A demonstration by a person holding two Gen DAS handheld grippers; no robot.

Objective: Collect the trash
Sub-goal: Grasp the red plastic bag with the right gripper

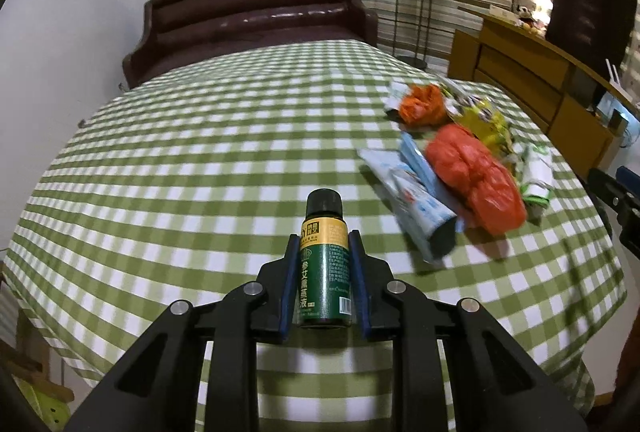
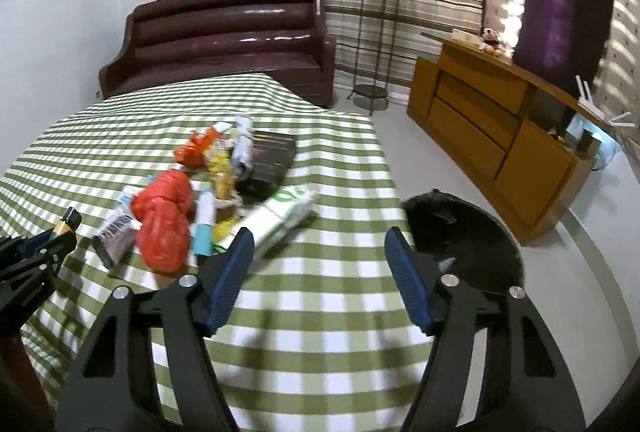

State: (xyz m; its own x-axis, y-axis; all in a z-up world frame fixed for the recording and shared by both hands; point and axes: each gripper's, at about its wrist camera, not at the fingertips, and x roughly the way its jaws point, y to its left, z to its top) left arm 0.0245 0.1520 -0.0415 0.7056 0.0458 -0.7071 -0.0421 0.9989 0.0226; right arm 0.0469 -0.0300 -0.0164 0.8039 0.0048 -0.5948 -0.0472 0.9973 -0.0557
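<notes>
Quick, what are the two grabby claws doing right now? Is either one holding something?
Left gripper: closed on the small green bottle.
Right gripper: open, holding nothing, above the checked tablecloth.

The left gripper (image 1: 323, 244) is matte black, its angular arms pierced by triangular cut-outs and joined by four round silver screws, with two slim dark-blue ribbed pads (image 1: 359, 272) lining the fingers. The right gripper (image 2: 319, 244) matches it: black linkage, silver screws, and broader-looking blue textured pads (image 2: 408, 280) on each finger.
</notes>
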